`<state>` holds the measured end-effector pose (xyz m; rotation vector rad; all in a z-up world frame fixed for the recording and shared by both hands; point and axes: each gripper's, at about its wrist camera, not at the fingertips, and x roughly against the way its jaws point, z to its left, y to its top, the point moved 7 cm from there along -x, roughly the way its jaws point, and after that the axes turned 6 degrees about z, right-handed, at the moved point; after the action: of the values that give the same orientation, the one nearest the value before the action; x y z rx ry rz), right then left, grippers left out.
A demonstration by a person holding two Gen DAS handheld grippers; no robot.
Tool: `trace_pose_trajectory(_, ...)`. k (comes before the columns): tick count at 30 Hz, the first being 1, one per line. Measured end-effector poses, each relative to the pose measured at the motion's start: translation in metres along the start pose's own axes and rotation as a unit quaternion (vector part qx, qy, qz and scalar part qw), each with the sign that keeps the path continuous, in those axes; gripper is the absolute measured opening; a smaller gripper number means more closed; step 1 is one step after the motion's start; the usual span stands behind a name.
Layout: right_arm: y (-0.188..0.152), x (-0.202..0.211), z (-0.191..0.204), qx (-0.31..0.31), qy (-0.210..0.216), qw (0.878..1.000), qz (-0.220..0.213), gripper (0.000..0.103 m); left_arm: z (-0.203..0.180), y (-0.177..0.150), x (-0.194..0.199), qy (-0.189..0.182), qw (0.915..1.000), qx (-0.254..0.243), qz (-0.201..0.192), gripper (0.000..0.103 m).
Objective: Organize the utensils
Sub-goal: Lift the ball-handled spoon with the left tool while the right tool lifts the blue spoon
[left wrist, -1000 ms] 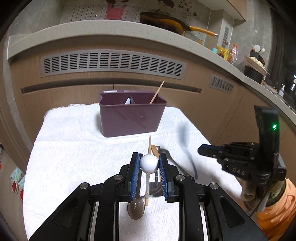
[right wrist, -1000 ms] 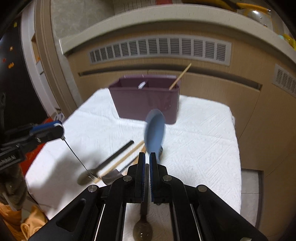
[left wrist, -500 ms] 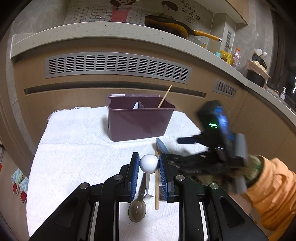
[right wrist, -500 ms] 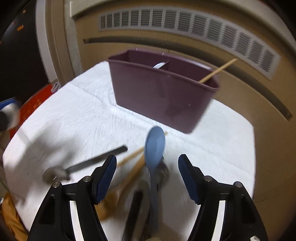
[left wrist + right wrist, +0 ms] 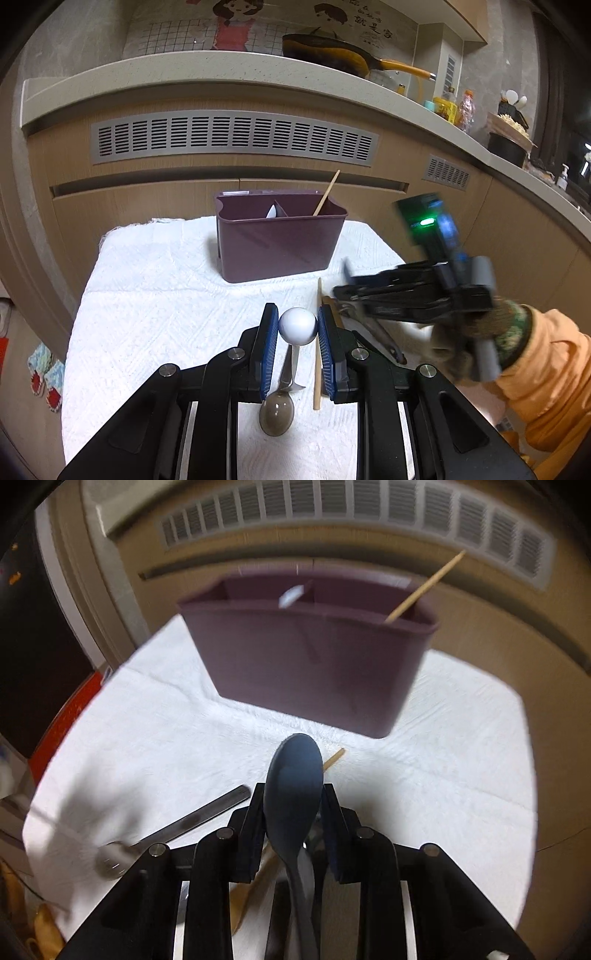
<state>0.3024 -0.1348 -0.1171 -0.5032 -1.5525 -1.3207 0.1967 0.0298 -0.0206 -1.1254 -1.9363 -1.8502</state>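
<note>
The right hand-held gripper (image 5: 291,805), its jaws just closing in from wide, is narrowing around the blue spoon (image 5: 293,775) on the tabletop (image 5: 443,775), short of the purple caddy (image 5: 310,664); the left hand-held gripper (image 5: 297,328) is clamping a white ball (image 5: 297,326).

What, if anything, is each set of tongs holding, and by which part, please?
Left tongs: white ball, by its sides. Right tongs: closing around the blue spoon; grip unclear.

Rough white cloth (image 5: 155,295); glossy plastic bin (image 5: 277,247); matt blue spoon (image 5: 293,779)
</note>
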Motion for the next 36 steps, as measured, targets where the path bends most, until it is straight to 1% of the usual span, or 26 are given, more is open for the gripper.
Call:
trace_pose_trajectory(3, -0.010, 0.045, 0.004, 0.000, -0.015, 0.999, -0.035, 0.023, -0.007, 0.004, 0.007, 0.006, 0.9999, -0.007, -0.007, 0.023)
trace_pose_trajectory(4, -0.013, 0.059, 0.005, 0.002, -0.018, 0.999, -0.046, 0.012, -0.009, 0.006, 0.009, 0.008, 0.9999, -0.009, -0.009, 0.023)
trace_pose_trajectory(5, -0.016, 0.073, 0.007, 0.005, -0.020, 0.998, -0.056, 0.009, -0.012, 0.008, 0.012, 0.009, 0.9998, -0.011, -0.013, 0.023)
trace_pose_trajectory(8, -0.016, 0.110, 0.011, 0.016, -0.034, 0.995, -0.088, 0.007, -0.021, 0.017, 0.021, 0.014, 0.9994, -0.020, -0.023, 0.023)
trace_pose_trajectory(12, -0.009, 0.157, 0.022, 0.030, -0.030, 0.990, -0.135, 0.005, -0.033, 0.030, 0.037, 0.018, 0.9984, -0.034, -0.042, 0.023)
trace_pose_trajectory(15, -0.008, 0.175, 0.025, 0.038, -0.038, 0.987, -0.154, 0.005, -0.038, 0.033, 0.045, 0.021, 0.9977, -0.040, -0.050, 0.023)
trace_pose_trajectory(18, -0.009, 0.165, 0.029, 0.051, -0.038, 0.988, -0.141, 0.006, -0.035, 0.031, 0.046, 0.027, 0.9978, -0.038, -0.048, 0.023)
trace_pose_trajectory(19, -0.011, 0.159, 0.031, 0.059, -0.039, 0.988, -0.137, 0.009, -0.033, 0.031, 0.045, 0.030, 0.9979, -0.034, -0.047, 0.023)
trace_pose_trajectory(20, -0.015, 0.150, 0.035, 0.074, -0.026, 0.989, -0.127, 0.013, -0.029, 0.030, 0.044, 0.034, 0.9980, -0.030, -0.044, 0.023)
trace_pose_trajectory(21, -0.021, 0.133, 0.044, 0.103, 0.002, 0.990, -0.101, 0.028, -0.026, 0.029, 0.042, 0.038, 0.9980, -0.028, -0.043, 0.023)
trace_pose_trajectory(22, -0.029, 0.121, 0.049, 0.117, 0.013, 0.990, -0.083, 0.053, -0.021, 0.027, 0.040, 0.047, 0.9977, -0.026, -0.042, 0.023)
trace_pose_trajectory(23, -0.034, 0.108, 0.055, 0.129, 0.015, 0.989, -0.068, 0.065, -0.016, 0.026, 0.038, 0.055, 0.9974, -0.023, -0.041, 0.023)
trace_pose_trajectory(24, -0.039, 0.098, 0.060, 0.141, 0.012, 0.988, -0.060, 0.073, -0.009, 0.024, 0.035, 0.061, 0.9972, -0.018, -0.038, 0.023)
trace_pose_trajectory(26, -0.049, 0.074, 0.075, 0.176, 0.020, 0.984, -0.035, 0.073, 0.004, 0.019, 0.030, 0.060, 0.9978, -0.002, -0.029, 0.023)
trace_pose_trajectory(29, -0.052, 0.048, 0.092, 0.208, 0.036, 0.977, -0.008, 0.073, 0.020, 0.014, 0.024, 0.056, 0.9981, 0.015, -0.021, 0.023)
trace_pose_trajectory(33, -0.047, 0.017, 0.102, 0.223, 0.046, 0.974, 0.021, 0.073, 0.031, 0.008, 0.018, 0.046, 0.9985, 0.024, -0.016, 0.023)
trace_pose_trajectory(35, -0.046, 0.005, 0.105, 0.221, 0.046, 0.974, 0.032, 0.070, 0.035, 0.006, 0.014, 0.041, 0.9987, 0.028, -0.012, 0.023)
trace_pose_trajectory(36, -0.044, -0.003, 0.104, 0.219, 0.045, 0.974, 0.040, 0.062, 0.037, 0.006, 0.013, 0.039, 0.9987, 0.030, -0.011, 0.023)
